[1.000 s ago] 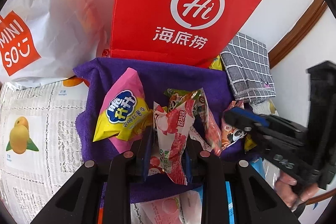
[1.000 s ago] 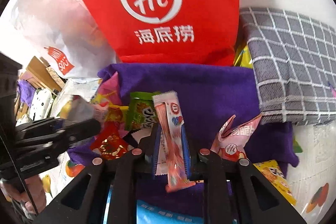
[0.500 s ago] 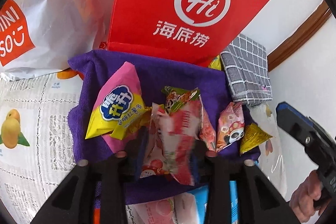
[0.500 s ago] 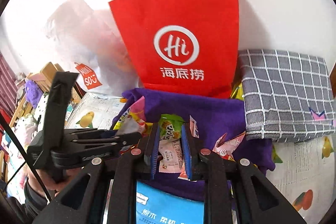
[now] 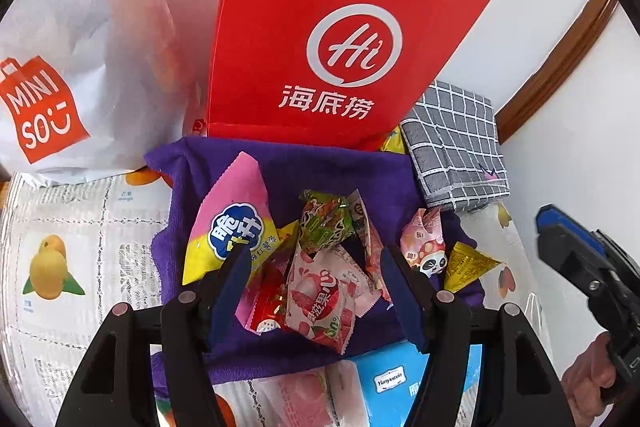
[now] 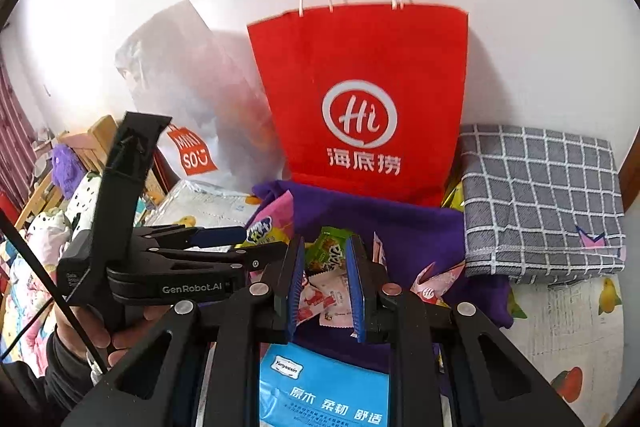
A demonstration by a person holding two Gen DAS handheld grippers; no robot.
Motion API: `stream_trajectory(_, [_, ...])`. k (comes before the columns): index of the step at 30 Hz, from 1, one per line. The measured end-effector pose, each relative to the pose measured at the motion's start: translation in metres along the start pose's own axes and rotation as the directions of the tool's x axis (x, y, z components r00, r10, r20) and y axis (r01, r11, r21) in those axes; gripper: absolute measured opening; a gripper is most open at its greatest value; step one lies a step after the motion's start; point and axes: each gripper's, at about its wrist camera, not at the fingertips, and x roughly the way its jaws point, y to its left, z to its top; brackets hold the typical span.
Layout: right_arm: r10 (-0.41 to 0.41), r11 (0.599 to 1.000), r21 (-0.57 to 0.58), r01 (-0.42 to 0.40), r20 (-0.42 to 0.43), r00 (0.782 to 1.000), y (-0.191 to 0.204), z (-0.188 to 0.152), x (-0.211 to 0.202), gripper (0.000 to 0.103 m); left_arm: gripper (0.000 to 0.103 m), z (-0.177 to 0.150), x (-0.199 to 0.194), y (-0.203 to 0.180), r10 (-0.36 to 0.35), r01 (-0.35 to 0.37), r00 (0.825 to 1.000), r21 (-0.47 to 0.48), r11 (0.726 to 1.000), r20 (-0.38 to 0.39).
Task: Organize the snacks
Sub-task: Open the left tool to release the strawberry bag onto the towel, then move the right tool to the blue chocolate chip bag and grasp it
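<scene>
The pink-and-white lychee candy packet (image 5: 320,297), clamped a second ago, is now released onto the purple cloth (image 5: 332,163): the left claw (image 5: 316,291) is opening around it. The right claw (image 6: 326,287), nearly closed, appears empty.

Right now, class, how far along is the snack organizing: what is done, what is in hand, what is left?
Done: little shows; snack packets lie heaped on the purple cloth. In hand: the jaws of the left gripper are opening, the lychee packet between them, unpressed; whether the right gripper grips anything is unclear. Left: sorting the heap; the inside of the red bag is hidden.
</scene>
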Motion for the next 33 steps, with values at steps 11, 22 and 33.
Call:
stream_trajectory(11, [-0.124,0.991,-0.040,0.127,0.053,0.991,0.009,-0.034,-0.038,0.036,0.065,-0.009,-0.031,-0.034,-0.013,0.008,0.999,0.108,0.994,0.045])
stream_trajectory(22, [-0.090,0.996,0.021,0.091,-0.038,0.995,0.016,-0.091,-0.068,0.036,0.065,-0.059,-0.073,-0.053,-0.034,0.028,0.999,0.125,0.992,0.042])
stream_trajectory(33, [-0.035,0.994,0.099,0.048,-0.122,0.992,0.031,-0.150,-0.080,0.036,0.066,-0.120,-0.104,-0.059,-0.004,-0.001,1.000,0.144,0.990,0.031])
